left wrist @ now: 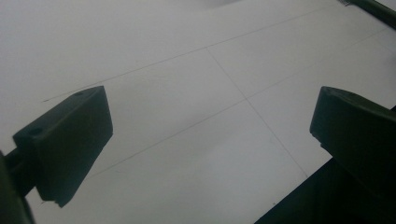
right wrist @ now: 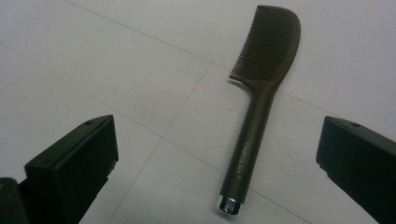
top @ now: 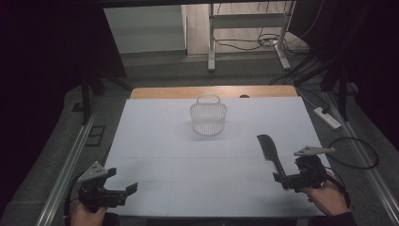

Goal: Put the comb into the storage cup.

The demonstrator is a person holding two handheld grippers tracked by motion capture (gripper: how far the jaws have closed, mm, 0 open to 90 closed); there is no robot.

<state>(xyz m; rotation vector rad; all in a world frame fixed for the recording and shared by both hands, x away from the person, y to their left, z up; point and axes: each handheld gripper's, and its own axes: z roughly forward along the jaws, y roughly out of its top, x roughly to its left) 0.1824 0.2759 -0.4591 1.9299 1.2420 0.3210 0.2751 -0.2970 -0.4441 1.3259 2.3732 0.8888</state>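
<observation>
A dark comb (top: 269, 149) lies flat on the white table cover (top: 188, 155) at the right, teeth end pointing away. My right gripper (top: 282, 181) hovers open at its handle end. In the right gripper view the comb (right wrist: 254, 126) runs up between the two wide-apart jaws, its silver cap nearest, and my right gripper (right wrist: 217, 158) touches nothing. A white wire basket (top: 208, 116) with a handle stands upright at the far centre. My left gripper (top: 122, 180) is open near the front left corner. In its own view my left gripper (left wrist: 212, 135) has bare table between its jaws.
The table's wooden far edge (top: 211, 92) shows beyond the cover. Metal rails (top: 70, 160) run along both sides. A power strip (top: 328, 117) and cables (top: 353, 153) lie on the floor at the right, and desk legs (top: 211, 42) stand behind.
</observation>
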